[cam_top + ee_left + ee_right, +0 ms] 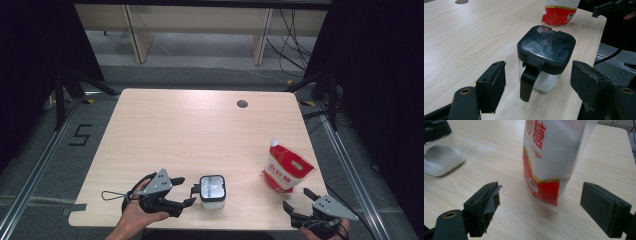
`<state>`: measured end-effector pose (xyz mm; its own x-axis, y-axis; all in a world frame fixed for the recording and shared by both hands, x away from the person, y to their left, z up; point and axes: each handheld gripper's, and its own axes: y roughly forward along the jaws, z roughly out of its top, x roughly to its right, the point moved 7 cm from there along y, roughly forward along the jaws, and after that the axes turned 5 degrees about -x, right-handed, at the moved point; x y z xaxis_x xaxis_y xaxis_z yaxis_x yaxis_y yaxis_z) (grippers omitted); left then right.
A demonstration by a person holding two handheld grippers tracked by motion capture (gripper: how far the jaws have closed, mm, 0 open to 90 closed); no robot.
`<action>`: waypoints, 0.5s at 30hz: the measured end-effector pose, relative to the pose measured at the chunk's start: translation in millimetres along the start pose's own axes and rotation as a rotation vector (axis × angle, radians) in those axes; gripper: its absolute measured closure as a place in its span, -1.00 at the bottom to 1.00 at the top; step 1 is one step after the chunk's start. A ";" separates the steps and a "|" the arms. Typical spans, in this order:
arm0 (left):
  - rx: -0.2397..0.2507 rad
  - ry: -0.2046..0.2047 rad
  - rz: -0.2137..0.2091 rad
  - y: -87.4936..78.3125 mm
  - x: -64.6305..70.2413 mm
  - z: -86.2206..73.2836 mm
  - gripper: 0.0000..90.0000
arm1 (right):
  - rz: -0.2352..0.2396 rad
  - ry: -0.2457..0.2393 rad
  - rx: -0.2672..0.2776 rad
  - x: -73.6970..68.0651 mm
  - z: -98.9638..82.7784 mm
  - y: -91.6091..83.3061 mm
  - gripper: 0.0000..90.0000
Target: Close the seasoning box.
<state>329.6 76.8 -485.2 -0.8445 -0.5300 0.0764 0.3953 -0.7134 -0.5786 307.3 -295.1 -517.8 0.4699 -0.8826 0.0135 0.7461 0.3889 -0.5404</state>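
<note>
Left tongs (189, 191) apart, black-lidded sugar jar (212, 190) just at their 3 o'clock, untouched. Right tongs (297, 199) apart, sugar pouch (285, 167) upright at 11 o'clock on counter (190, 130).

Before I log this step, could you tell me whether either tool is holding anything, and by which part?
Nothing is held: the left tool stands open beside the black-lidded clear jar, and the right tool is open too.
</note>
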 end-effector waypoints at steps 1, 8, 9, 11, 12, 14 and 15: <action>0.002 -0.009 -0.003 0.1 0.6 -1.6 -0.41 | -0.001 -0.001 0.001 0.2 0.0 0.0 -0.63; -0.001 -0.047 0.015 0.3 0.4 -14.8 -0.48 | 0.004 0.021 -0.010 -0.4 -1.4 -0.1 -0.63; -0.004 -0.030 0.018 0.0 -0.9 -16.1 -0.49 | 0.006 0.022 -0.011 -0.7 -1.5 0.1 -0.63; -0.007 -0.025 0.005 0.5 -0.5 -19.4 -0.50 | 0.012 0.021 -0.011 -0.9 -1.6 0.6 -0.63; -0.018 -0.017 0.006 0.1 -0.6 -22.0 -0.51 | 0.010 0.019 -0.009 -0.3 -1.8 1.0 -0.63; -0.019 -0.038 0.010 0.7 1.3 -25.0 -0.51 | 0.008 0.043 -0.017 -1.2 -2.4 0.3 -0.63; -0.034 -0.049 0.012 0.7 2.5 -27.2 -0.52 | 0.011 0.069 -0.034 -3.1 -4.0 -0.4 -0.63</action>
<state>317.9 87.5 -507.5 -0.8211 -0.5604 0.1084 0.3918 -0.6916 -0.6068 303.7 -293.6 -521.0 0.4435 -0.8948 -0.0505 0.7242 0.3910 -0.5681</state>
